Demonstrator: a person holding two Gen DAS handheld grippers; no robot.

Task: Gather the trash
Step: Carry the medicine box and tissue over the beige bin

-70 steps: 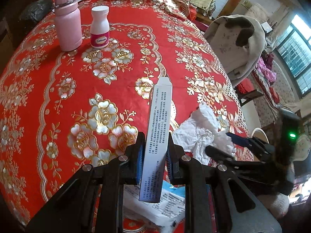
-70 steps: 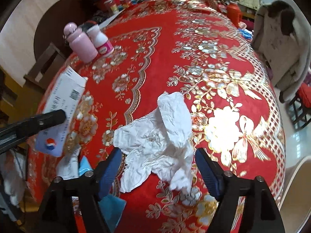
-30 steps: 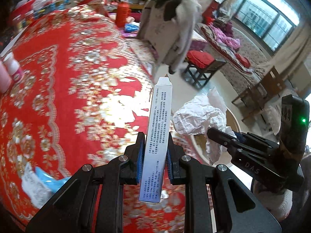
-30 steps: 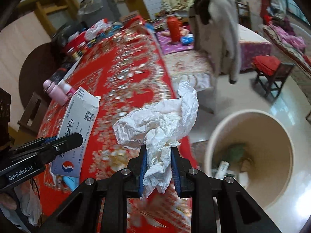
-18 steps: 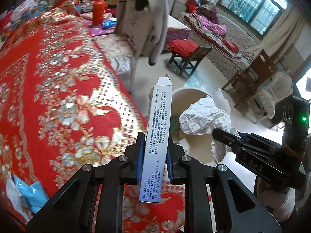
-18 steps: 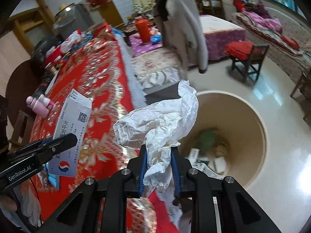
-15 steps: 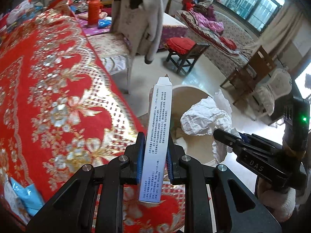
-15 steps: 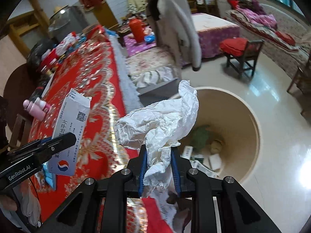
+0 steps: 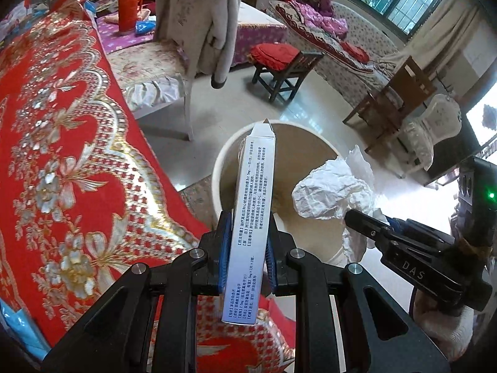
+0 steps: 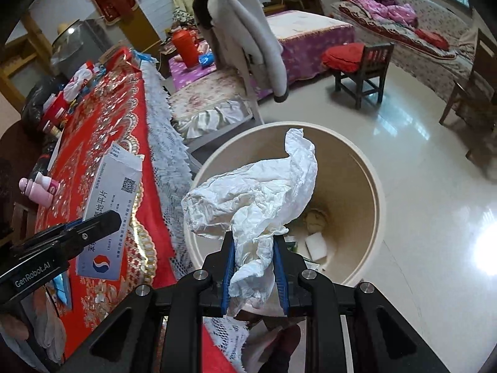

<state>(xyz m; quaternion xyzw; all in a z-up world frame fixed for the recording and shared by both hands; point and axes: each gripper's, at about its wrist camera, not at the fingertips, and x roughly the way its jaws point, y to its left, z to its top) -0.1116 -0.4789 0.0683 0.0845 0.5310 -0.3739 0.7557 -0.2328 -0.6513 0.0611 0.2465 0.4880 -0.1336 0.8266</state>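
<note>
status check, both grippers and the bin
Left gripper shut on box. Right gripper shut on tissue. Bin below, nothing blocking.

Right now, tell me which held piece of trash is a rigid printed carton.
The medicine box in the left gripper; the right gripper clamps soft crumpled tissue.

Slim white cardboard medicine box (image 9: 253,217) with printed text, upright and clamped in the left gripper (image 9: 247,248), crumpled white tissue paper (image 10: 254,199) pinched in the right gripper (image 10: 254,267), both above the round beige trash bin (image 10: 369,186) holding scraps
</note>
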